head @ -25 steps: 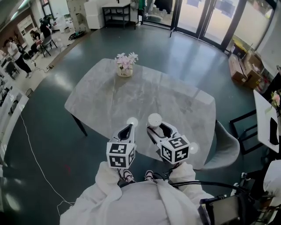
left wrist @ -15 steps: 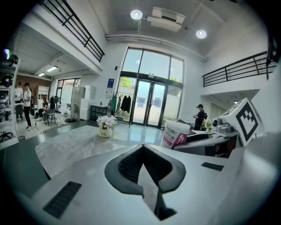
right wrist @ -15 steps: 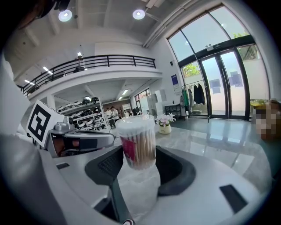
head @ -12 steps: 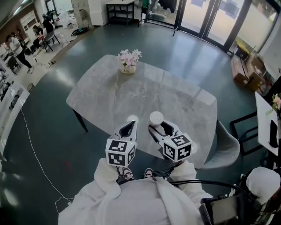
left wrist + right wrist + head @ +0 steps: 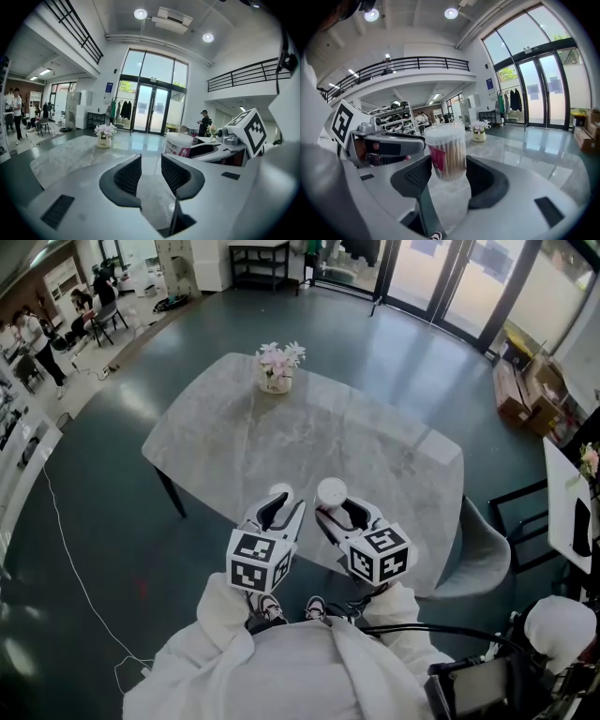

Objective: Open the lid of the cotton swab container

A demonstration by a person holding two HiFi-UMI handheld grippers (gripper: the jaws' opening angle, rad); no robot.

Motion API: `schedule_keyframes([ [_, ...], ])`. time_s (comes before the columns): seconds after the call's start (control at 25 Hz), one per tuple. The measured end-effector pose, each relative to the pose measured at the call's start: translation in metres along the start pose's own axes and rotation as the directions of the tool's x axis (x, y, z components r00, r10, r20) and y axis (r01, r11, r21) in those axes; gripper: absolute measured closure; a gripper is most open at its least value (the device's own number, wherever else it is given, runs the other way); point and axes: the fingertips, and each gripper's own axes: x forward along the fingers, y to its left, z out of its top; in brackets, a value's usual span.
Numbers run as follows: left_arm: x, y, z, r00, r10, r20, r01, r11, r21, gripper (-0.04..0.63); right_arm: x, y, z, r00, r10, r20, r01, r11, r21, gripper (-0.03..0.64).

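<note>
Grippers at work over a grey marble table [image 5: 375,456], read from left to right. At the left, my left gripper [image 5: 284,509] points away from me over the near part of the table, its marker cube [image 5: 258,563] towards my body. Its ribbed dark fingers [image 5: 127,174] stand partly apart, having just been opening, and nothing lies between them; only bare table shows through the gap. Far beyond this gripper, near the table's far edge, stands a small pot of pale pink flowers [image 5: 276,367], well apart from both tools. Just to the right, my right gripper [image 5: 339,512] lies beside the left one and points the same way, carrying its own marker cube [image 5: 378,556]. Its fingers [image 5: 415,176] are closed on the cotton swab container [image 5: 331,491], a clear round tub with a pink label and packed with swabs, pressing on its lower part from either side. The container stands roughly upright at this gripper's tips, near my edge of the table, with its white lid [image 5: 444,129] on top. Whether its base rests on the table I cannot tell. At the far right, a grey chair [image 5: 483,559] sits against the table's right corner.
</note>
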Motion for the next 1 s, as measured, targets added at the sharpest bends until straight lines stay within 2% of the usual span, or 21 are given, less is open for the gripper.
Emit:
schedule_keyframes([
  [0.12,-0.003,-0.006,0.004,1.000,-0.031,0.003,0.031,0.999,0.009,0.449,-0.002,0.002,-0.003,1.000,0.008,-0.005,-0.008,1.000,-0.003,0.330],
  [0.28,-0.006,-0.017,0.009,0.992,-0.124,-0.007,0.124,0.992,-0.003,0.384,-0.004,0.005,-0.003,1.000,0.028,-0.004,-0.028,1.000,0.003,0.331],
  [0.4,-0.006,-0.025,0.012,0.983,-0.181,-0.018,0.181,0.983,0.029,0.359,-0.005,0.005,-0.006,0.999,0.050,-0.005,-0.050,0.999,0.002,0.331],
  [0.68,-0.007,-0.048,0.027,0.962,-0.269,-0.037,0.272,0.946,0.176,0.351,-0.007,0.016,-0.008,0.989,0.149,-0.019,-0.150,0.987,-0.053,0.331],
  [0.84,-0.009,-0.058,0.033,0.951,-0.304,-0.057,0.309,0.924,0.225,0.350,-0.008,0.026,-0.005,0.979,0.203,-0.025,-0.205,0.976,-0.077,0.331],
  [1.0,-0.005,-0.057,0.032,0.950,-0.306,-0.064,0.312,0.921,0.234,0.347,-0.006,0.032,-0.004,0.971,0.238,-0.027,-0.239,0.967,-0.093,0.331],
])
